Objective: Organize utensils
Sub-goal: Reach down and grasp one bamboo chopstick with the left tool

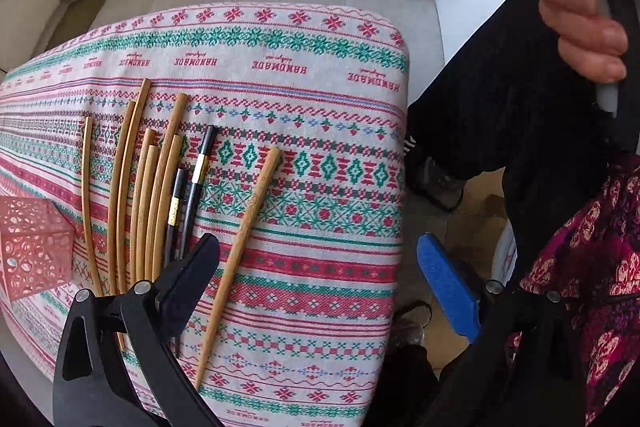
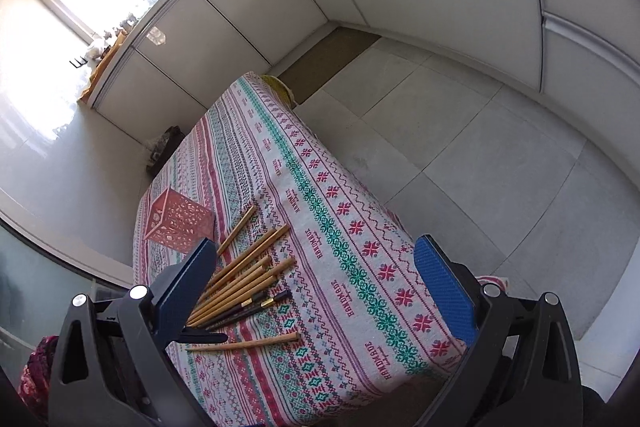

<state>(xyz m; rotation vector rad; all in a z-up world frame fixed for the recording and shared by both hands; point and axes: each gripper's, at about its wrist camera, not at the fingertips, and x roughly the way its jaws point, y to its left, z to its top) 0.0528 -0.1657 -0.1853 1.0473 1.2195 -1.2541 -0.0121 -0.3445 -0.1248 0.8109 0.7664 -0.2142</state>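
**Chopsticks lying loose, both grippers arriving empty**

Left wrist view: the left gripper (image 1: pixel 318 259) is hanging over the patterned tablecloth (image 1: pixel 320 131), jaws spread wide with nothing between them. A bundle of wooden chopsticks (image 1: pixel 136 195) is lying at 9 o'clock, two black chopsticks (image 1: pixel 196 183) just beside it, and a single wooden chopstick (image 1: pixel 240 251) apart at 6 o'clock. The pink perforated holder (image 1: pixel 32 243) is sitting at the 9 o'clock edge. A hand (image 1: pixel 576 15) is gripping a grey handle at 1 o'clock.

Right wrist view: the right gripper (image 2: pixel 316 283) is likewise standing released and empty. The chopsticks are fanning at 7 o'clock, the holder beyond them at 9.

Handling advice: take the stray chopstick first, pinching near its middle.
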